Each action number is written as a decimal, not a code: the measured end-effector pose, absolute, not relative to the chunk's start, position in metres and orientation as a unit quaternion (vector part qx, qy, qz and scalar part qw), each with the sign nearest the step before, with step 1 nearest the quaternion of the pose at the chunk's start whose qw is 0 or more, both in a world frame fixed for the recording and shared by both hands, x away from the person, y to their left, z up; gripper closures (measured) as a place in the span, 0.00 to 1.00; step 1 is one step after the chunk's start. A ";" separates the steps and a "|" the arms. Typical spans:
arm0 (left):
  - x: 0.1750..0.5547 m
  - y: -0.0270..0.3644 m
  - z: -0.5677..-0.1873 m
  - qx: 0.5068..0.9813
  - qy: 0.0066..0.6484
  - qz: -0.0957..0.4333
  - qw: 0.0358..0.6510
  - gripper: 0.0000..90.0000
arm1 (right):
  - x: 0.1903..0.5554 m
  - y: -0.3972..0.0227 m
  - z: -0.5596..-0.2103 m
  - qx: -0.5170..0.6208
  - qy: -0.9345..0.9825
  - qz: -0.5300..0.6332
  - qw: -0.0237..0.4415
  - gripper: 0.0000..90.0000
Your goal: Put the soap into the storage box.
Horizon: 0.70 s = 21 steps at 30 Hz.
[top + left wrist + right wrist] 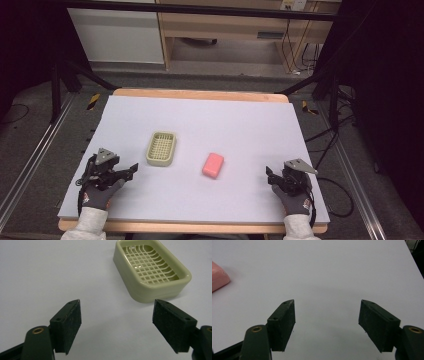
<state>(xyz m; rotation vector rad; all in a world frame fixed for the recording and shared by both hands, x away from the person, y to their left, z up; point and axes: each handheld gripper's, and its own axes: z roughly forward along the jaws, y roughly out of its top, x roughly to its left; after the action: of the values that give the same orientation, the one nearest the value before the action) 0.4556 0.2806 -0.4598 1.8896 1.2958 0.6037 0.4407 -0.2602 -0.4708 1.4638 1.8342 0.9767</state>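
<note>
both of my grippers sit low near the front edge of the tabletop (200,112), one toward each front corner, and both have their jaws spread wide with nothing between them. left gripper (129,170) rests by the front left corner, my gloved left hand (100,192) behind it, and its pads (71,325) point toward the soap dish (150,270), which lies just ahead and a little to one side of the gap in the left gripper view. i judge the jaws are apart like this because neither tool has anything to carry yet, and a wide gap leaves room to close on something from either side. right gripper (270,175) rests by the front right corner with my right hand (295,197) behind it; in the right gripper view its pads (284,322) frame bare tabletop, and the pink soap bar (218,276) shows at the left edge of that view, off its line. from the high view, soap bar (213,165) lies flat near the middle of the tabletop, right of the dish (161,148) and apart from it, not touching. the dish sits upright and open side up, its grid floor bare, so it looks ready to receive the bar. i think the right gripper is the handier one for the bar, since it lies on that side, though it would have to turn toward it first.
</note>
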 end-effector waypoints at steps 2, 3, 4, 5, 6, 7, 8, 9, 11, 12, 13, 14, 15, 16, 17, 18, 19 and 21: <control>0.455 0.278 -0.460 0.742 0.505 0.233 0.374 0.26 | 0.440 -0.260 -0.471 0.549 0.689 0.367 0.297 0.33; 0.455 0.277 -0.460 0.746 0.502 0.233 0.371 0.26 | 0.440 -0.260 -0.470 0.548 0.689 0.367 0.300 0.34; 0.455 0.273 -0.460 0.750 0.499 0.232 0.367 0.26 | 0.439 -0.260 -0.470 0.548 0.689 0.366 0.300 0.35; 0.455 0.273 -0.460 0.750 0.499 0.232 0.367 0.27 | 0.439 -0.260 -0.470 0.548 0.689 0.366 0.300 0.35; 0.454 0.271 -0.460 0.752 0.498 0.233 0.364 0.27 | 0.439 -0.260 -0.470 0.548 0.690 0.367 0.298 0.35; 0.454 0.270 -0.460 0.754 0.496 0.232 0.363 0.27 | 0.439 -0.259 -0.470 0.549 0.690 0.365 0.297 0.35; 0.453 0.268 -0.459 0.755 0.494 0.231 0.363 0.27 | 0.439 -0.259 -0.470 0.548 0.691 0.365 0.298 0.35; 0.453 0.267 -0.459 0.754 0.495 0.231 0.365 0.27 | 0.439 -0.259 -0.470 0.548 0.692 0.365 0.298 0.35; 0.452 0.264 -0.457 0.754 0.492 0.230 0.368 0.27 | 0.439 -0.259 -0.470 0.547 0.692 0.363 0.299 0.36; 0.451 0.263 -0.456 0.754 0.492 0.229 0.370 0.27 | 0.439 -0.259 -0.471 0.547 0.693 0.362 0.300 0.36; 0.451 0.262 -0.455 0.754 0.490 0.230 0.372 0.27 | 0.439 -0.258 -0.471 0.547 0.693 0.361 0.300 0.36; 0.450 0.261 -0.454 0.755 0.488 0.229 0.373 0.27 | 0.439 -0.258 -0.471 0.547 0.693 0.361 0.301 0.36; 0.450 0.260 -0.454 0.756 0.487 0.228 0.373 0.26 | 0.439 -0.258 -0.471 0.547 0.693 0.362 0.300 0.36; 0.449 0.259 -0.453 0.756 0.485 0.228 0.376 0.26 | 0.439 -0.258 -0.471 0.547 0.692 0.363 0.301 0.36; 0.449 0.258 -0.452 0.757 0.483 0.228 0.376 0.26 | 0.438 -0.258 -0.470 0.546 0.692 0.364 0.301 0.36; 0.448 0.256 -0.451 0.758 0.481 0.227 0.378 0.26 | 0.438 -0.258 -0.470 0.546 0.692 0.365 0.299 0.36; 0.448 0.256 -0.450 0.759 0.479 0.228 0.378 0.26 | 0.438 -0.257 -0.470 0.545 0.692 0.366 0.300 0.36; 0.447 0.252 -0.449 0.759 0.475 0.225 0.382 0.26 | 0.438 -0.257 -0.470 0.542 0.695 0.366 0.299 0.36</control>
<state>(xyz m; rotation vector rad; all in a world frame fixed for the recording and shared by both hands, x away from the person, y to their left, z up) 0.4471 0.2522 -0.4490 1.9372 1.2127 0.5749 0.4378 -0.2571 -0.4702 1.4386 1.8448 0.9725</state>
